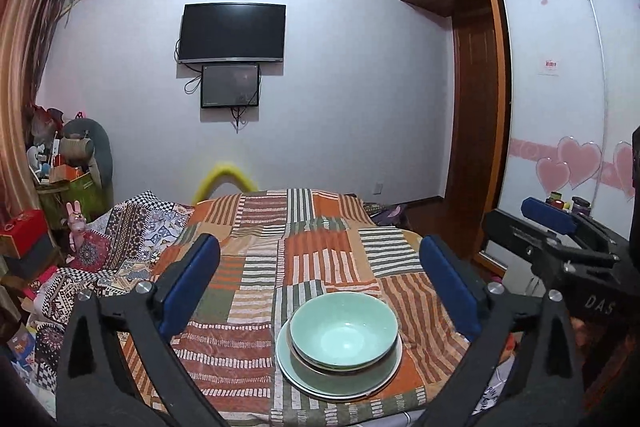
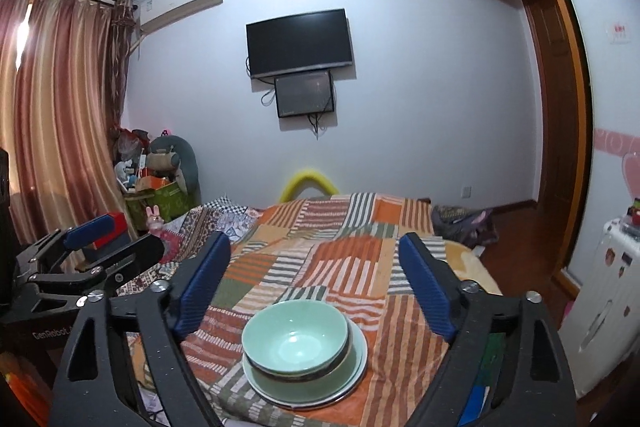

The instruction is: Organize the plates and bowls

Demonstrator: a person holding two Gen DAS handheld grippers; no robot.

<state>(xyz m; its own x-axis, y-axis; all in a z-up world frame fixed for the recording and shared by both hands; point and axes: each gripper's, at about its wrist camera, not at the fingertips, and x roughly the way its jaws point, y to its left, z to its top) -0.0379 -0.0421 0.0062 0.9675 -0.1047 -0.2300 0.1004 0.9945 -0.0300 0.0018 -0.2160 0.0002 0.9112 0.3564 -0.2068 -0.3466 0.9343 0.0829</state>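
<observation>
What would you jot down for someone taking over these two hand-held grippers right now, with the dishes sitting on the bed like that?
Left hand-held gripper: open, holding nothing, above the bed.
Right hand-held gripper: open, holding nothing, beside the left one.
Dishes: green bowl is nested on top of a stack that sits on a pale green plate, all resting on the striped patchwork bedspread. A darker rim shows under the bowl, so another dish seems to lie between; how many I cannot tell.
Done: the visible dishes are in one stack.
Left: no other plates or bowls are in view; check the stack is centred.
</observation>
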